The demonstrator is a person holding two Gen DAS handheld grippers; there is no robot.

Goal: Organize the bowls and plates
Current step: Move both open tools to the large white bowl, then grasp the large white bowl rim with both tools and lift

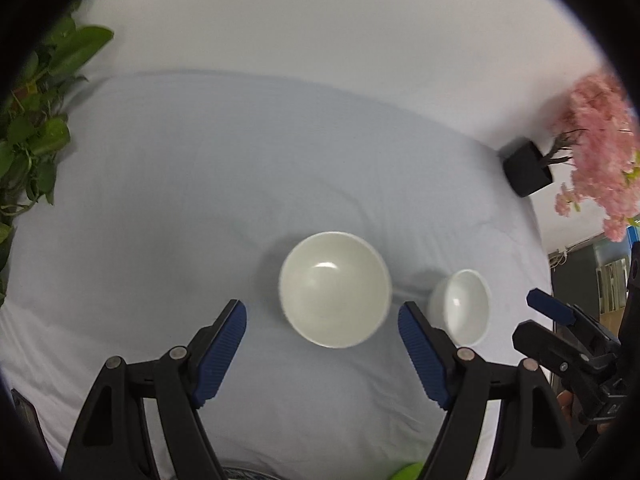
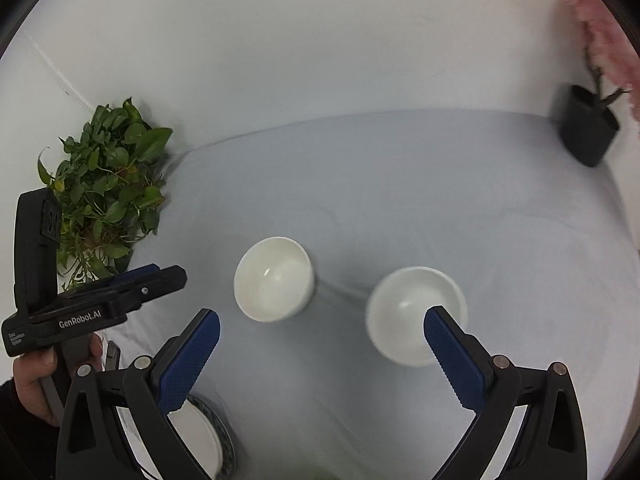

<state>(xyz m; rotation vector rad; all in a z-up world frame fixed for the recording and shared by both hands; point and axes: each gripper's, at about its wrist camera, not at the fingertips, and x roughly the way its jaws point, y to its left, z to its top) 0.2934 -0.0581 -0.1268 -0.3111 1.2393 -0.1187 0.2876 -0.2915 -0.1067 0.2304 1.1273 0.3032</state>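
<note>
left wrist view: left tongs [image 1: 322, 322] gape empty; the big bowl [image 1: 335, 289] lies just ahead between the tips, the small bowl [image 1: 464, 306] off right.
right wrist view: right tongs [image 2: 322, 330] gape empty; small bowl [image 2: 414, 314] sits nearer, ahead-right by its right finger [image 2: 450, 356], so each bowl likely suits its own side.
</note>
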